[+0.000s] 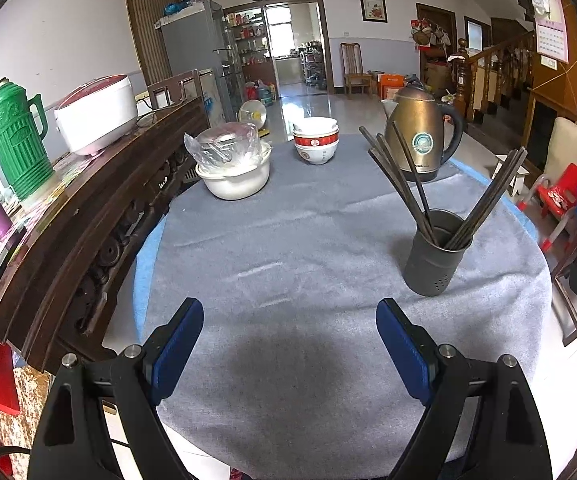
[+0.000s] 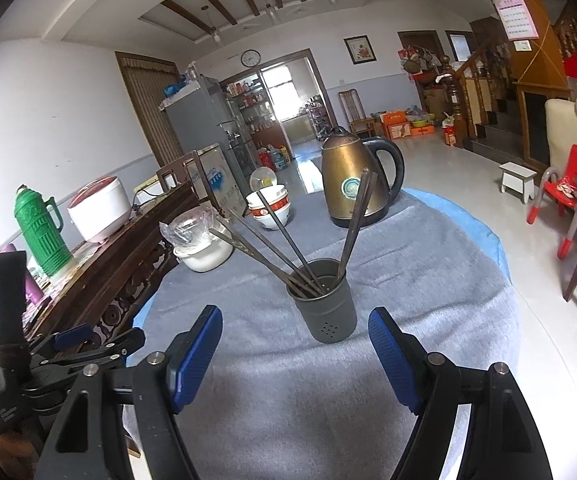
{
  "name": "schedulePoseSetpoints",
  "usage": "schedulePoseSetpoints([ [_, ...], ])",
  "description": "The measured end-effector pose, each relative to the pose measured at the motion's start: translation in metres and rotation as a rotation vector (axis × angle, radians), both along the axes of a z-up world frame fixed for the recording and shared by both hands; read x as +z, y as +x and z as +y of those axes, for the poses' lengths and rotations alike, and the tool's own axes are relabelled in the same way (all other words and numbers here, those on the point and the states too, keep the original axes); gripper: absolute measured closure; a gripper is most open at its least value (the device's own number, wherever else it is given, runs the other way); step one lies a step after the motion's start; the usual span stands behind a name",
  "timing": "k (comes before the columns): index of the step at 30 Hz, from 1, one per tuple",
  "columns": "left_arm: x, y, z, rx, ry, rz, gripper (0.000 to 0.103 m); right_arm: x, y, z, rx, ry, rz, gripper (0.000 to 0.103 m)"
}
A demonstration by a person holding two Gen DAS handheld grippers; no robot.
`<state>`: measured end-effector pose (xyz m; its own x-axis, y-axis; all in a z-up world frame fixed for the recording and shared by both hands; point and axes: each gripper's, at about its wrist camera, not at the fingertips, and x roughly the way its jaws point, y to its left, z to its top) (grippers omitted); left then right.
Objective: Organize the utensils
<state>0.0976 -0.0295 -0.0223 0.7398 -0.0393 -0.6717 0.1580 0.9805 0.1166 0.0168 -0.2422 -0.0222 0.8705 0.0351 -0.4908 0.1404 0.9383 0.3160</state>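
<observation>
Grey cloth covered the round bench (image 1: 288,240), where a dark holder (image 2: 325,300) stood upright toward the right side. Its chopsticks (image 2: 276,236) stood handle-end up, fanning into a V: one bundle leaned left, the other right. Behind stood a brass kettle (image 1: 418,132) and stacked bowls (image 1: 315,140). Both the left gripper (image 1: 290,344) and right gripper (image 2: 295,354) hung spread wide, holding nothing, short of the holder.

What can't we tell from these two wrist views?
- Chopstick lower ends: hidden inside the holder, both views.
- Contents of the bagged pot in the white basin: blurred by crinkled plastic.
- Kettle label text: too small, left view.
- Table near edge: cut off by the frame bottom and gripper bodies.
</observation>
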Motion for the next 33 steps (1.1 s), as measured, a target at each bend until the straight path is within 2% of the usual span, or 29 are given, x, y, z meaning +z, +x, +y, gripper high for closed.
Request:
schedulePoseSetpoints([
  [10,-0.003,0.004,0.005,0.012,-0.01,0.011,0.015,-0.005,0.005,0.007,-0.005,-0.019,0.024,0.024],
  [33,-0.001,0.003,0.011,0.013,-0.024,0.001,0.015,0.0,0.001,0.013,-0.018,-0.04,0.014,0.024],
])
